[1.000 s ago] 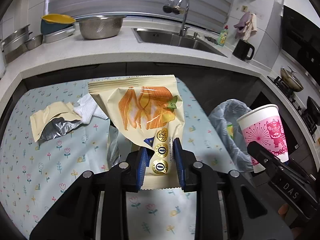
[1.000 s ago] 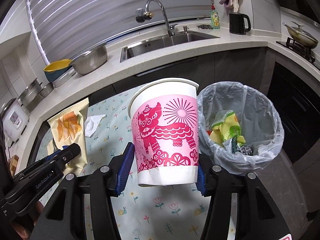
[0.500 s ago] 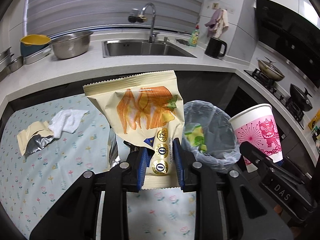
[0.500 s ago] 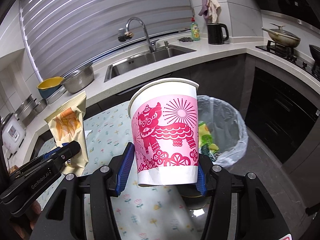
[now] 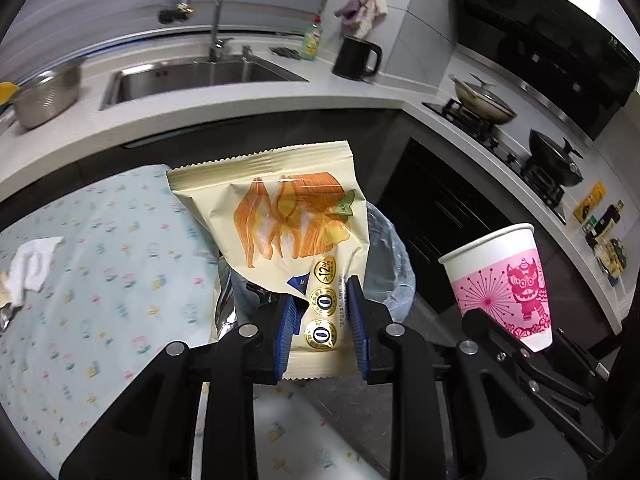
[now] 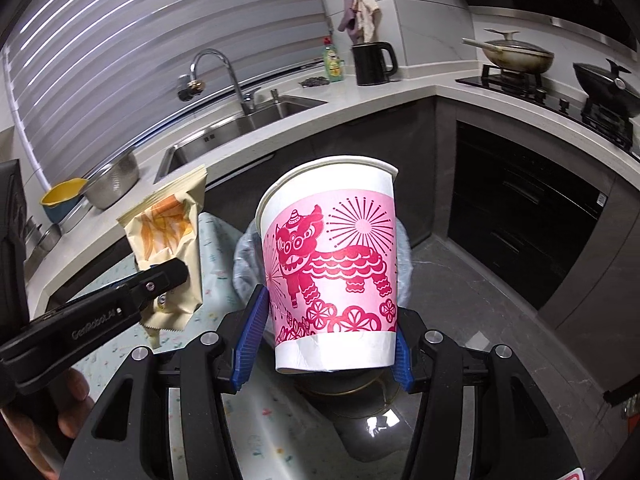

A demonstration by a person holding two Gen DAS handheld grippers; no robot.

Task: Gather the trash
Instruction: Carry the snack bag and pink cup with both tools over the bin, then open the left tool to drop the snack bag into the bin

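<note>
With my left gripper (image 5: 320, 326) clamped on the snack bag (image 5: 280, 232) and my right gripper (image 6: 326, 344) hugging the paper cup (image 6: 332, 264), both seemingly above the mostly hidden bin liner (image 5: 390, 264), I should centre each over its mouth before letting go.

Left tongs (image 5: 320, 320) point forward and down, blue pads (image 5: 285, 330) pressed on both sides of the lower end of a snack bag (image 5: 280, 232), jaws narrow, bag held upright in the air. Right tongs (image 6: 326, 344) also angled forward and down, jaws about half apart, blue pads (image 6: 248, 338) clamped against the base of a paper cup (image 6: 332, 260), cup upright and lifted. Both tongs side by side, left one at the left of the right wrist view. Bare fingers (image 6: 68, 404) wrap the left tongs' handle at that view's lower left edge.
</note>
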